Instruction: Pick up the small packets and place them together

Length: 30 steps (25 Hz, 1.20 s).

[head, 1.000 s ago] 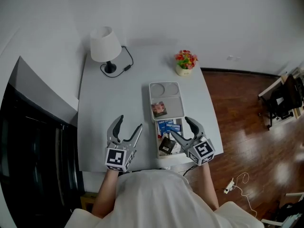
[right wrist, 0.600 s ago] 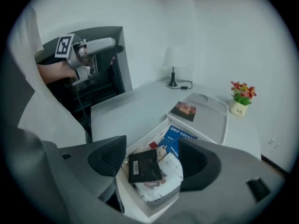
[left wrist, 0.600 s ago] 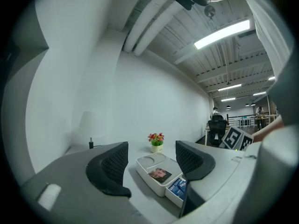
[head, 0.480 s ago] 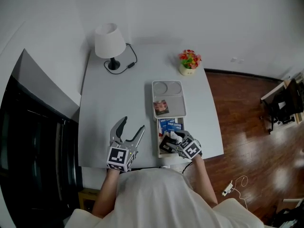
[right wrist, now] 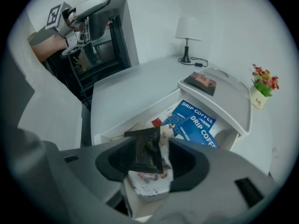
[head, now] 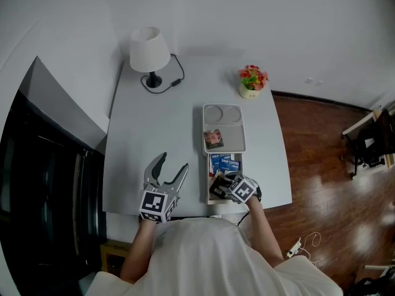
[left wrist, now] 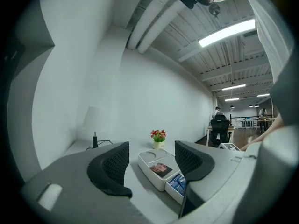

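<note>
1. Right gripper [right wrist: 152, 161]: jaws closing around a dark packet [right wrist: 145, 148] that stands on edge between them. A thin strip of white still shows between the packet and one pad, so there is no firm clamp yet.
2. The dark packet sits at the near end of a white open box [head: 208, 187], on top of a white printed packet [right wrist: 149, 185].
3. Further back in the same box lie blue drip coffee packets [right wrist: 198, 121], overlapping each other.
4. Just beyond the box, touching its far end, is a white tray [head: 224, 116]. One small packet with a picture [head: 213, 139] lies flat at the tray's near edge. The tray's round recess holds nothing I can make out.
5. Left gripper [left wrist: 150, 160]: jaws apart and closing, with nothing between them. In the head view it is over the near left part of the bench [head: 154, 122], well apart from the box and pointing away from the person.
6. Other things on the bench: a lamp [head: 150, 51] with a white shade at the far left corner, its cord looped beside it, and a flower pot [head: 253, 84] at the far right, near the tray's far end.
7. Box and tray lie in line along the right side of the bench.
</note>
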Each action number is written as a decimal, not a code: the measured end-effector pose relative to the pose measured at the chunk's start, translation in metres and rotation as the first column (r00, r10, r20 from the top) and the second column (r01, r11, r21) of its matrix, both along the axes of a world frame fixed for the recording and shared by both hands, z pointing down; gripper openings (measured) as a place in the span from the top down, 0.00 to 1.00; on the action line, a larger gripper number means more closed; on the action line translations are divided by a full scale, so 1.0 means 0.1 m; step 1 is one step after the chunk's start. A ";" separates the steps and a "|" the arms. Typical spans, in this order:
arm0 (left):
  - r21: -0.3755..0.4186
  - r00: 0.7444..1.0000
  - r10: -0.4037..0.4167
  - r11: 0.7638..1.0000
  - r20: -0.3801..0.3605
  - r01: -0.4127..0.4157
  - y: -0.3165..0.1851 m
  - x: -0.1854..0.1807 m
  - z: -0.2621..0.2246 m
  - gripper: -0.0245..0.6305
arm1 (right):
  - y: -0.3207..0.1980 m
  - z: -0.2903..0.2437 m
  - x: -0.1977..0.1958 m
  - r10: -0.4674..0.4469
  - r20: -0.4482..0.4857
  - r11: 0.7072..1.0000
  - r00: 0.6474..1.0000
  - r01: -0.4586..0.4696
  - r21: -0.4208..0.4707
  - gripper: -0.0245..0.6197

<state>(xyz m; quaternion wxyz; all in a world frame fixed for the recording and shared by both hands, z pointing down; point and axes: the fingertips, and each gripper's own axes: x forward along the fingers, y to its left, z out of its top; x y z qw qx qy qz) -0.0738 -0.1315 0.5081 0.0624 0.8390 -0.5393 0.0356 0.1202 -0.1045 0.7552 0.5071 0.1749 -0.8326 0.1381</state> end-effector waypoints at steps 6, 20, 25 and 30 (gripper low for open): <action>-0.018 1.000 0.017 1.000 -0.011 -0.017 0.00 -0.01 0.01 0.53 | 0.02 0.12 -0.02 0.011 -0.034 0.999 0.999 -0.012 -0.033 0.73; -0.034 0.999 0.013 0.999 -0.038 -0.014 -0.06 -0.03 0.05 0.53 | -0.07 -0.54 -0.11 -0.040 0.032 0.989 0.999 0.035 0.144 0.94; -0.035 0.999 0.024 0.999 -0.044 -0.026 -0.09 0.00 0.05 0.53 | -0.44 -0.99 0.00 -0.044 -0.007 0.951 0.999 0.044 0.306 0.94; -0.029 0.998 0.033 0.999 -0.047 -0.034 -0.13 0.04 0.02 0.53 | -1.17 -1.45 0.21 -0.007 -0.103 0.829 0.995 0.063 0.556 0.94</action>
